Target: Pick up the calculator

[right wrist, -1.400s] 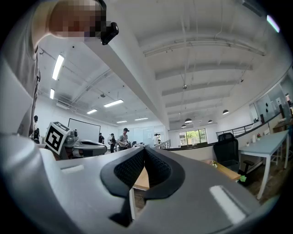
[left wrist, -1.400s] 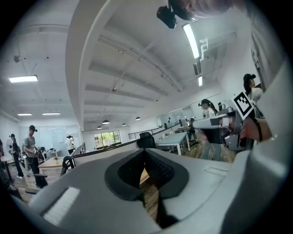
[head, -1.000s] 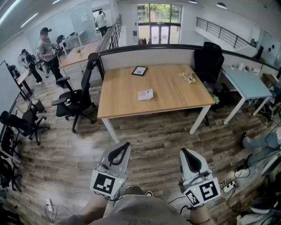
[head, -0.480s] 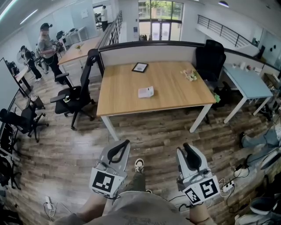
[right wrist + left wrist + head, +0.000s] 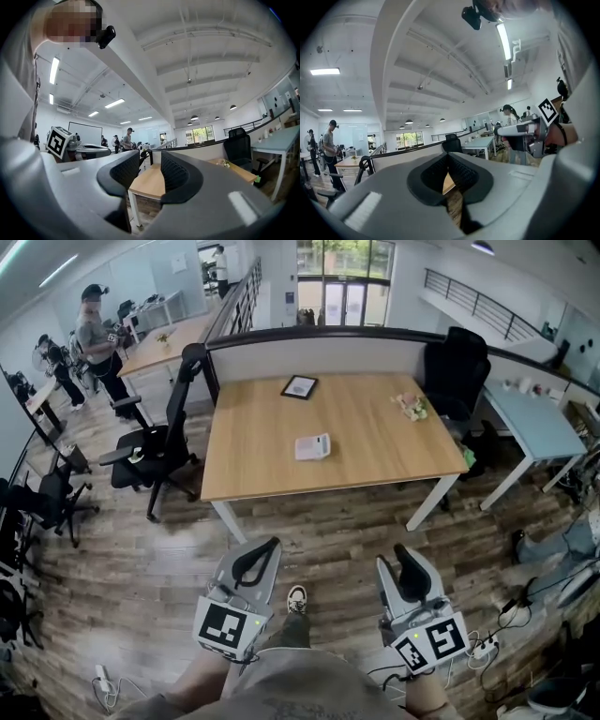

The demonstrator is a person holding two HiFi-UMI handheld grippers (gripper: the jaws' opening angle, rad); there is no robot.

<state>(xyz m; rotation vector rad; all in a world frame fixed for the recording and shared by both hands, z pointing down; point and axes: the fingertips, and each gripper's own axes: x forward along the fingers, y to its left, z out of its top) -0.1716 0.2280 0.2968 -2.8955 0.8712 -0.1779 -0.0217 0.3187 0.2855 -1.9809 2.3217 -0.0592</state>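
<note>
On wooden table, near mid-top: white calculator, lying flat, well apart from both grippers. 2 grippers low in head view, over plank floor, short of table's near edge. Left gripper: jaws closed tip to tip, holding nothing. Right gripper: jaws opening, nothing between them. Black chair just left of table.
</note>
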